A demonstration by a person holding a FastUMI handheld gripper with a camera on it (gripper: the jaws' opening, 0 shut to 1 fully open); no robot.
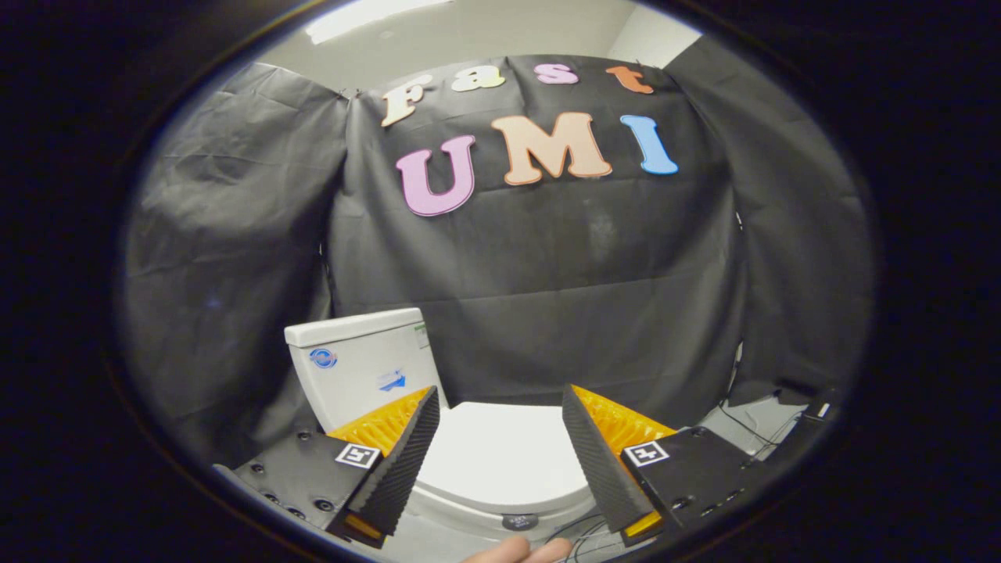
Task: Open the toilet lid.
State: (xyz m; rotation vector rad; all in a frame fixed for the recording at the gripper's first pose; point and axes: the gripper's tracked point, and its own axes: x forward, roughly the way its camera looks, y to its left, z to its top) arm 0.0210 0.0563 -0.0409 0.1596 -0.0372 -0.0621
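On the left stands the white cistern [356, 363], upright against the black cloth wall [547, 313], rising just beyond the left finger. The tool [500, 438] hangs with its fingers spread wide, pinching nothing. Between them, and a little beyond their tips, lies the toilet lid [500, 453], white, closed and flat over the bowl, its rounded front edge nearest the tool. A small dark round thing [519, 521] sits just below that front edge; what it is cannot be told.

The step in hand looks like the approach, with the lid not yet touched. To do it well, I judge the tool should come down to the front lip, slip one finger under the edge or close on the rim, and then swing up and back in an arc about the hinge by the cistern, not pull straight up. The glossy lid may slip.

A fingertip [520, 551] of the person shows low between the fingers. To the right, thin cables [751, 430] trail over the pale floor [735, 426] at the foot of the cloth
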